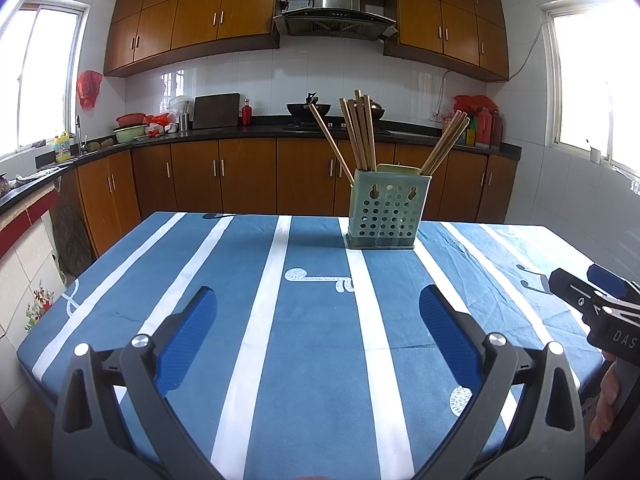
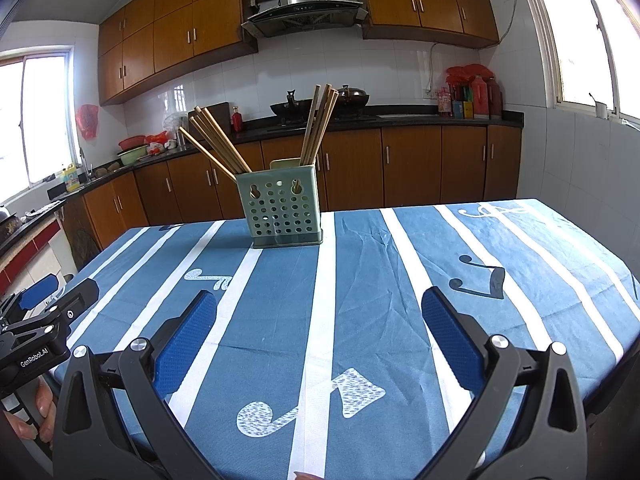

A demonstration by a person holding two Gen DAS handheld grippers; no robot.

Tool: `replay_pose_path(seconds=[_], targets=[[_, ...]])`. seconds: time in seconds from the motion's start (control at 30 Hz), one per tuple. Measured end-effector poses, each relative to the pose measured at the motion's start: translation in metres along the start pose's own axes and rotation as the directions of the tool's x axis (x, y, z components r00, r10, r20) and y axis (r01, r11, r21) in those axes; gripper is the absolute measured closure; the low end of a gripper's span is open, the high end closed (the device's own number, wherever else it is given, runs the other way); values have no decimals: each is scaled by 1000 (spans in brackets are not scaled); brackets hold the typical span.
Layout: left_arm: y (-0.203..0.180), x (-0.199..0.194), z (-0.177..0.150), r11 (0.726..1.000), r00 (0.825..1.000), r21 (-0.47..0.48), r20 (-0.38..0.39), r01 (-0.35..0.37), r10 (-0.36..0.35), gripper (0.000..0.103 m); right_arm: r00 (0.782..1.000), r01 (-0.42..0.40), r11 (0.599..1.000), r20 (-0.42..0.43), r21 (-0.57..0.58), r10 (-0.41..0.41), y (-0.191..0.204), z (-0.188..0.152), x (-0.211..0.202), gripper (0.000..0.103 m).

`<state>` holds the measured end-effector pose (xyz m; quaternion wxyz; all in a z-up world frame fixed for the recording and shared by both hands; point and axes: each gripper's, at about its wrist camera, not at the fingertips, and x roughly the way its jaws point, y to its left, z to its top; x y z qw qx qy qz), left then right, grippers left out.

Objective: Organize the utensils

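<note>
A pale green perforated utensil holder [image 1: 386, 212] [image 2: 282, 210] stands upright near the far edge of the table. Several wooden chopsticks [image 1: 360, 132] [image 2: 318, 124] lean out of it in separate bunches, left and right. My left gripper [image 1: 318, 308] hovers open over the near half of the table with nothing between its blue pads. My right gripper [image 2: 320, 308] is likewise open and empty. Each gripper shows at the edge of the other's view: the right gripper [image 1: 584, 288], the left gripper [image 2: 60, 292], both open. The holder is well ahead of both.
The table wears a blue cloth with white stripes [image 1: 312, 320] [image 2: 360, 280]. Beyond it run a dark counter with wooden cabinets [image 1: 240, 176], a wok on the stove [image 1: 308, 109], bottles at the right [image 2: 474, 98] and windows on both sides. A hand [image 2: 40, 404] grips the left handle.
</note>
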<state>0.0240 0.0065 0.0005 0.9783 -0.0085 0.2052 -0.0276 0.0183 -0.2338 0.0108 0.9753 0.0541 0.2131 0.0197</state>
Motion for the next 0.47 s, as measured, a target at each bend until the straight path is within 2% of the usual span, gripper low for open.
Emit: replay_pose_path(seconds=[0.47], targets=[[-2, -2, -1, 1000, 1000, -7, -5, -4, 4, 4, 1000, -1, 1000, 0, 2, 1, 0, 1, 0, 2]])
